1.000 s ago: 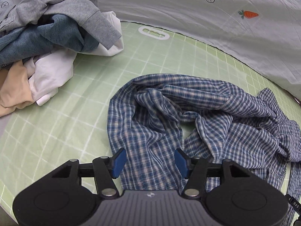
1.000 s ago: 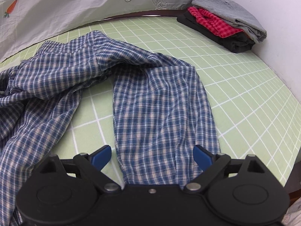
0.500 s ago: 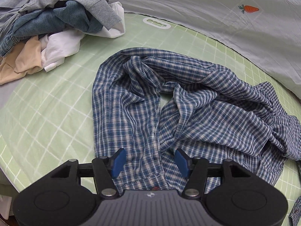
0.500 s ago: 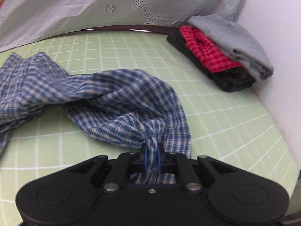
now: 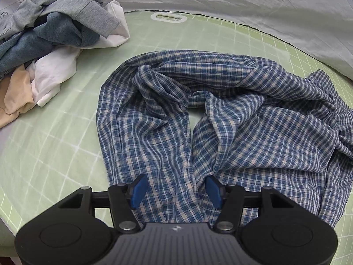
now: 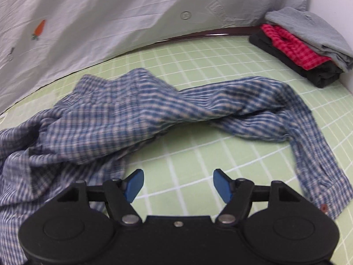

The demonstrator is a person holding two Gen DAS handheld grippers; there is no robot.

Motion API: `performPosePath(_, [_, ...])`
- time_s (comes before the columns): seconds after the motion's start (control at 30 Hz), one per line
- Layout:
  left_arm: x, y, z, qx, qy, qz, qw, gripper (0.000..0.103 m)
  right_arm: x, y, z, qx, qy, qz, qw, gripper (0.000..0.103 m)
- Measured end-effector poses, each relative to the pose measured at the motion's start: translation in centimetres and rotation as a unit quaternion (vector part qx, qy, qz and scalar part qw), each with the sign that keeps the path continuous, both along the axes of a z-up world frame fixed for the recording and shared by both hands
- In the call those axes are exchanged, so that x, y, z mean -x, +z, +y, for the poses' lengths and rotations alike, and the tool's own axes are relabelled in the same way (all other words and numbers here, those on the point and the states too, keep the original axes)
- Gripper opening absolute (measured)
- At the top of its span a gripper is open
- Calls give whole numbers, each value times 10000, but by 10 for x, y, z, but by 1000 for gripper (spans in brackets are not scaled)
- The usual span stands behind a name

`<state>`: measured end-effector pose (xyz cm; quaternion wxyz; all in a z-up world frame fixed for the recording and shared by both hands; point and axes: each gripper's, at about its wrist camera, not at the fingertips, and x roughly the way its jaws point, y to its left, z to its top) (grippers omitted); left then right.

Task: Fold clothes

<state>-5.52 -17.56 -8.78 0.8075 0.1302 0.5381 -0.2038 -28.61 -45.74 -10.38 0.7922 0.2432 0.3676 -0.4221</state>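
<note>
A blue plaid shirt [image 5: 220,119] lies crumpled on the green grid mat [image 5: 55,145]. My left gripper [image 5: 175,191] hovers open over the shirt's near hem, and the cloth runs under and between its blue pads without being pinched. In the right wrist view the shirt [image 6: 132,114] stretches across the mat, with one sleeve [image 6: 308,150] trailing down to the right and ending in a cuff. My right gripper [image 6: 178,188] is left of that sleeve. Its jaws are opening over bare mat [image 6: 198,154] with nothing between them.
A heap of unfolded clothes [image 5: 55,33] in grey, blue, white and beige sits at the mat's far left. A folded stack [image 6: 308,44] of grey, red check and black garments sits at the far right by a white wall. A grey carrot-print sheet [image 6: 110,11] runs behind the mat.
The right gripper was shut on the shirt's sleeve half a second ago; it has let go and the sleeve now lies on the mat. The left gripper has shifted along the shirt's near hem.
</note>
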Motion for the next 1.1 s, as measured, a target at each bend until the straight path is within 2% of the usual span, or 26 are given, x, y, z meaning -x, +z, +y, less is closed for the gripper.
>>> performPosePath(0.17, [-16, -5, -1, 247, -583, 162, 9979, 53, -42, -5, 45, -208, 415, -31, 9989, 59])
performPosePath(0.23, [-18, -7, -2, 295, -842, 205, 9958, 48, -52, -11, 50, -318, 306, 107, 9990, 57])
performPosePath(0.33, [-18, -12, -4, 346, -1171, 322, 9920, 47, -59, -16, 49, -479, 50, 218, 9986, 57])
performPosePath(0.37, [-18, -14, -5, 347, -1255, 366, 9908, 46, -60, -17, 49, -531, 43, 184, 9984, 51])
performPosePath(0.4, [-19, -16, -7, 323, -1299, 390, 9902, 39, -60, -18, 49, -580, 53, 141, 9982, 46])
performPosePath(0.43, [-19, -19, -8, 299, -1338, 415, 9897, 28, -59, -18, 49, -601, 97, 80, 9981, 35])
performPosePath(0.53, [-21, -24, -11, 305, -1271, 467, 9903, 12, -55, -15, 47, -614, 164, -106, 9979, 3])
performPosePath(0.7, [-23, -20, -5, 498, -961, 452, 9931, 6, -29, 3, 29, -262, -80, -278, 9992, 0])
performPosePath(0.83, [-29, -10, 3, 656, -589, 347, 9955, 5, 7, 24, -13, 110, -556, -296, 9980, 0])
performPosePath(1.0, [-44, 1, -8, 1016, -340, 141, 9941, 6, 31, 39, -56, 527, -695, -210, 9960, 0])
performPosePath(1.1, [-43, -5, -29, 816, -328, -101, 9961, 6, 31, 32, -72, 335, -779, -166, 9963, 3])
